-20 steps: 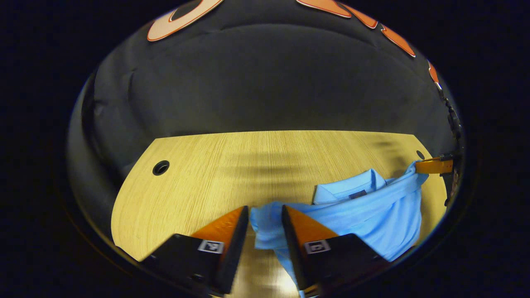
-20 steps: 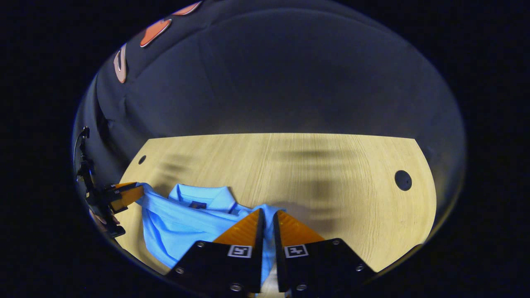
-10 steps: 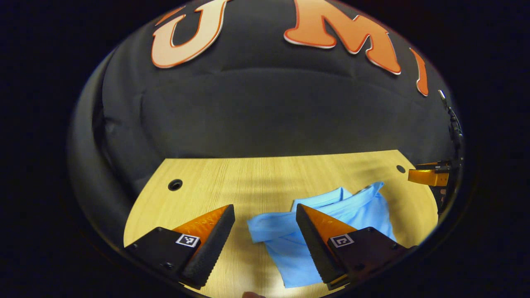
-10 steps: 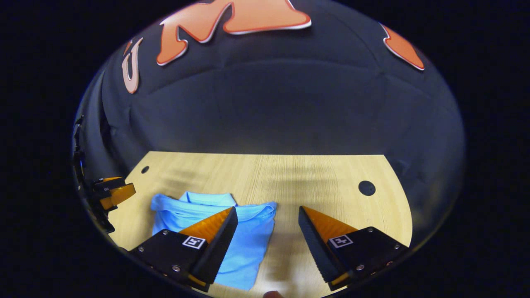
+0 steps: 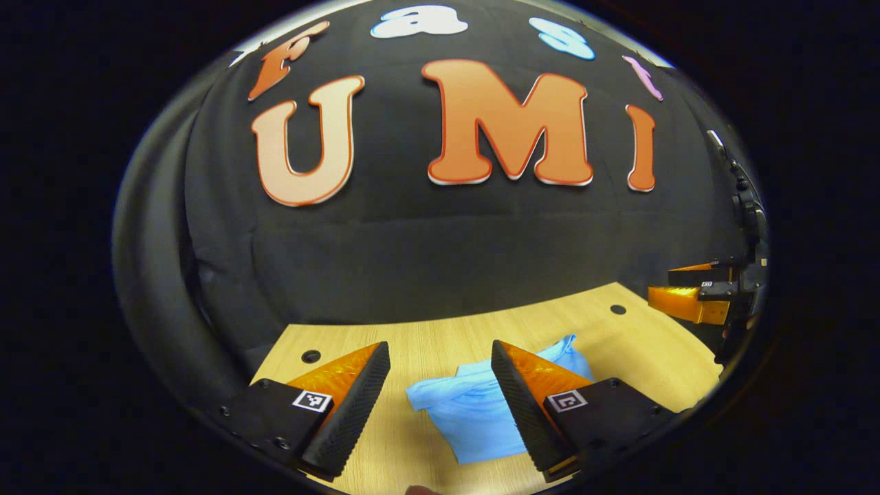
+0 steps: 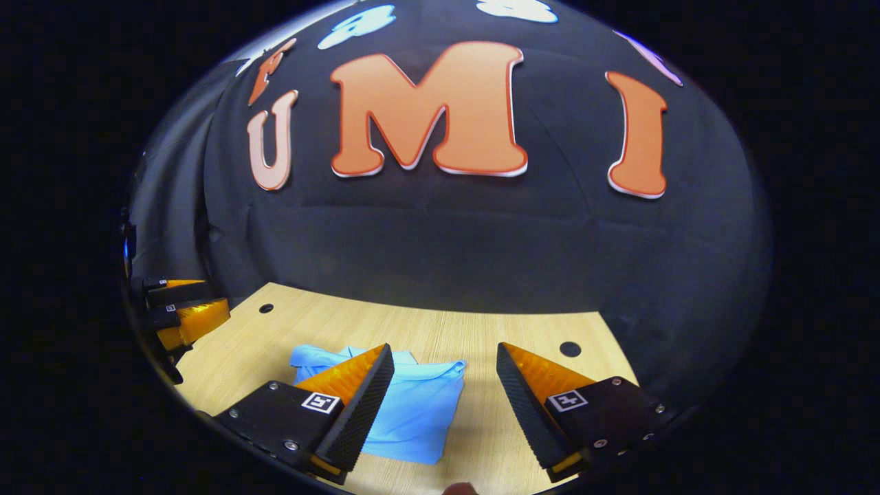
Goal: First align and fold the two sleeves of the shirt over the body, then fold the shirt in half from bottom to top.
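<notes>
Folded shirt point(image 5: 474, 419) on table point(image 5: 639, 340); both claws spread, empty

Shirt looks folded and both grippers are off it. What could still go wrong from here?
1. The folded shirt shows an uneven far edge, with collar and corners poking out; the fold may count as misaligned.
2. It lies near the table's front edge, under the open left gripper and right gripper; a low pass could snag it.
3. Nothing pins the top layer, so it might spring open.

Bare table point(image 6: 522, 330) all round the folded shirt point(image 6: 412, 405); both tools spread, raised clear above it.
</notes>
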A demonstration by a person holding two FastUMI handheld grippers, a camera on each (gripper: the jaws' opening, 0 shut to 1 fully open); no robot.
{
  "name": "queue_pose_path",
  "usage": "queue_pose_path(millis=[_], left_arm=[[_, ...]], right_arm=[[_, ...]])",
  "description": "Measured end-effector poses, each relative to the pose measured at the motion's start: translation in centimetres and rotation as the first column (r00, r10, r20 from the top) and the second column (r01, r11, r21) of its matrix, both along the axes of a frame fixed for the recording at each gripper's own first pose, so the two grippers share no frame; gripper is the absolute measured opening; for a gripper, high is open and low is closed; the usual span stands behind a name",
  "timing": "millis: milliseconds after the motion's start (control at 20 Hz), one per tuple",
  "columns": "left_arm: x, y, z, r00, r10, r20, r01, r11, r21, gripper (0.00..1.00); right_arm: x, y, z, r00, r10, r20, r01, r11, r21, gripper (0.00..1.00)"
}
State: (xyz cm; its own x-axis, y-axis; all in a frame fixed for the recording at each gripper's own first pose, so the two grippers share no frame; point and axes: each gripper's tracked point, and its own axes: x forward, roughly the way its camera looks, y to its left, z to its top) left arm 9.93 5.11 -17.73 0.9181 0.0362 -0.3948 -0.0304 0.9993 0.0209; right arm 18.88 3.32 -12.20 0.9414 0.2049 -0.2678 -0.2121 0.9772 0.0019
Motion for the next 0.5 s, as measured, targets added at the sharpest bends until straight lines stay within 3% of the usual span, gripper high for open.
queue_pose_path(millis=[200,500], left_arm=[[-3.9,0.1,4.3,0.993,0.013,0.114,-0.010,1.000,-0.025,0.98],[-9.7,-0.1,9.8,0.964,-0.026,0.266,0.033,0.999,-0.024,0.98]], right_arm=[[-4.8,0.4,3.7,0.994,-0.016,0.109,0.017,1.000,-0.010,0.94],[-11.9,2.5,6.6,0.974,-0.035,0.223,0.031,0.999,0.022,0.94]])
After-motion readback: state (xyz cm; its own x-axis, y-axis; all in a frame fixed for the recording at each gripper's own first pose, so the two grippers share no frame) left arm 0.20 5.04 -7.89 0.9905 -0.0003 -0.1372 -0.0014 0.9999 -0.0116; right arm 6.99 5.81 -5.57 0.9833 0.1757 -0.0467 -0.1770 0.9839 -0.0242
